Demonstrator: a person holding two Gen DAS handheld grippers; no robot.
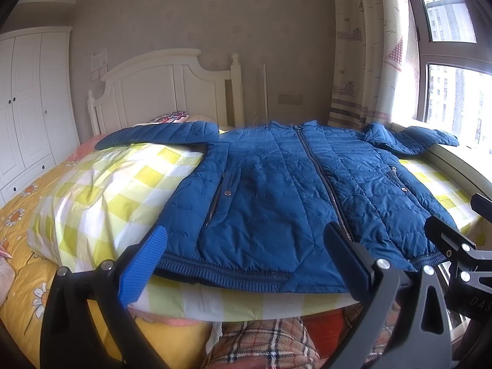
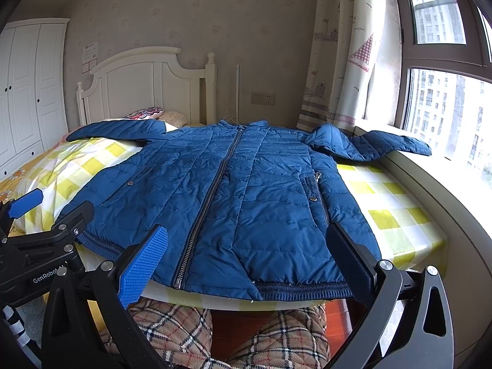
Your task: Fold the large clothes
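A: The room is a bedroom, with a white wooden headboard [image 1: 160, 83] at the far wall, a white wardrobe [image 1: 27, 104] on the left and a big window [image 2: 446, 101] on the right. The bed has a yellow-and-white checked quilt [image 1: 101, 193] on top.

B: And where is the garment?

A: The dark blue quilted puffer jacket [image 1: 276, 190] lies flat on the checked quilt, front side up, with the metal zipper [image 2: 212, 196] closed. Its knitted hem [image 2: 304, 290] is at the near edge of the bed, close to the person's checked trousers [image 2: 172, 329].

B: Which way does it point?

A: The collar points away, to the headboard and wall, and the hem points to the person. So the long axis goes from near to far, along the zipper. The sleeves are spread out sideways; the right sleeve [image 2: 384, 144] reaches onto the window sill.

B: How much is done, do you think?

A: I judge that folding is not started. The jacket is only spread out; no sleeve is turned in and no fold is visible. Everything is left to do.

B: And the grippers?

A: The left gripper [image 1: 246, 264] has its fingers wide apart above the hem and holds nothing. The right gripper [image 2: 249, 264] is the same: fingers apart, nothing between them.
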